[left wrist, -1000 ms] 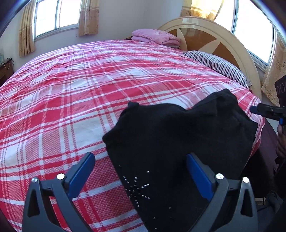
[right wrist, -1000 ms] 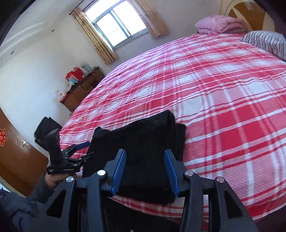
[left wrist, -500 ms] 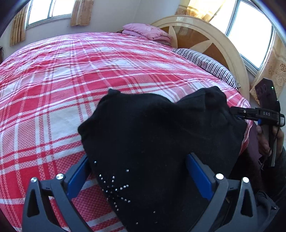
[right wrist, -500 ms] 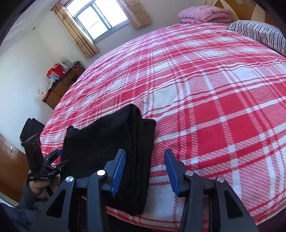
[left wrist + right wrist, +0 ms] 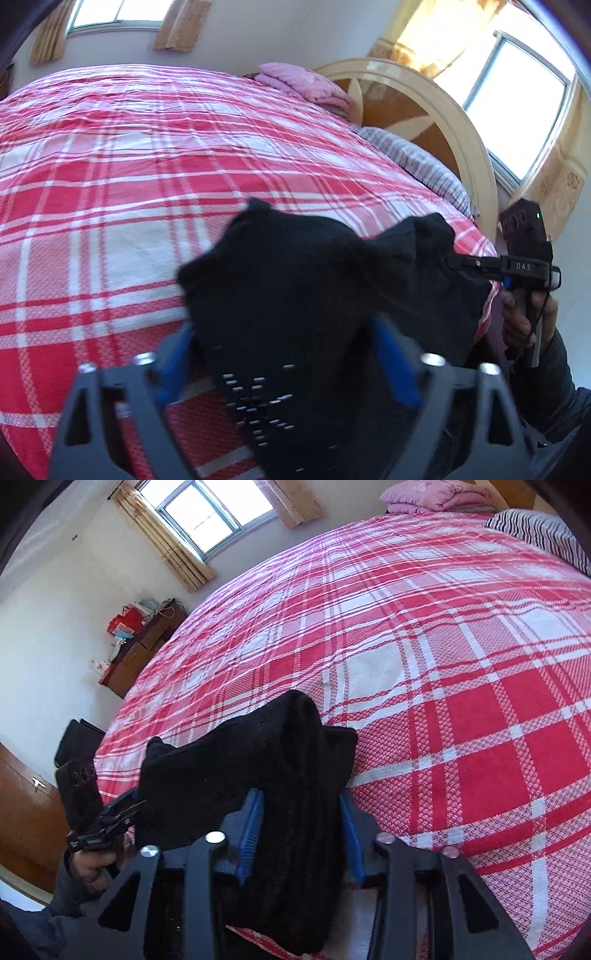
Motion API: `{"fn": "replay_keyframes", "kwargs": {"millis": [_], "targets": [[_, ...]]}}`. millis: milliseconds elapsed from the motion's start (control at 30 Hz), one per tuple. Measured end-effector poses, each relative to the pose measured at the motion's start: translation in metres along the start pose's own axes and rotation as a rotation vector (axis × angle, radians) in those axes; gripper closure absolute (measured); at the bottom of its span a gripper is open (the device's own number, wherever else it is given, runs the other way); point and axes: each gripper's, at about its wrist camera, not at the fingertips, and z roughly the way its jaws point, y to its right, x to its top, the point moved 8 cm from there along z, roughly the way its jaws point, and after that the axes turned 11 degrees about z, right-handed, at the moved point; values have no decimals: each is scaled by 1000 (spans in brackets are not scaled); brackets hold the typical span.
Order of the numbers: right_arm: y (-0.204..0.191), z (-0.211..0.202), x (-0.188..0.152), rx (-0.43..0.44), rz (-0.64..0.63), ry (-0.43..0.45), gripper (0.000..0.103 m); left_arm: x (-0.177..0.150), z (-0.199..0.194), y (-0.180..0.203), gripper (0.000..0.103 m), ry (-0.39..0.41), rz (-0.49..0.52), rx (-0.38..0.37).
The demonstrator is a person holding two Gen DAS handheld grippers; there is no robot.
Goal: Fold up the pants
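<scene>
Black pants, folded into a thick pad, lie at the near edge of the red plaid bed. My left gripper straddles the end with the silver studs. Its jaws are closing, and the cloth fills the gap and bunches up between the blue pads. In the right wrist view my right gripper is also closing, on the other end of the pants, which stand up in a ridge between its pads. Each view shows the opposite gripper at the far end: the right gripper and the left gripper.
A folded pink blanket and a striped pillow lie by the arched headboard. A wooden dresser with clutter stands by the far wall. A black bag and a wooden door are at the left.
Both grippers have sunk onto the pants and narrowed their jaws. The cloth, flat before, now bunches up between the pads at each end.
</scene>
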Motion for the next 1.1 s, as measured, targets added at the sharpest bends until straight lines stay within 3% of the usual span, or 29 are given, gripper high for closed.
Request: {"fn": "replay_keyframes", "kwargs": {"millis": [67,133,233,300,567,800,1100], "targets": [[0,-1,0,21,11,0,73,-1,-2,-4,43,3,-21,-29],[-2,-2,-1,34,16,4,75,-2,-2,-3,64,3,-52,-71],[-13,-8,-1,44,-1,18,78,0,-5,3,78,7,-45,-76],[-24,-15,-1,54,-25,27,79,3,-9,4,82,14,-54,-83],[-82,-11,24,64,-153,28,80,22,-38,-20,86,96,-137,-96],[-154,56,61,92,-262,-47,80,42,-87,-82,86,202,-196,27],[-226,134,79,154,-329,-125,81,34,-124,-150,86,228,-246,177]]}}
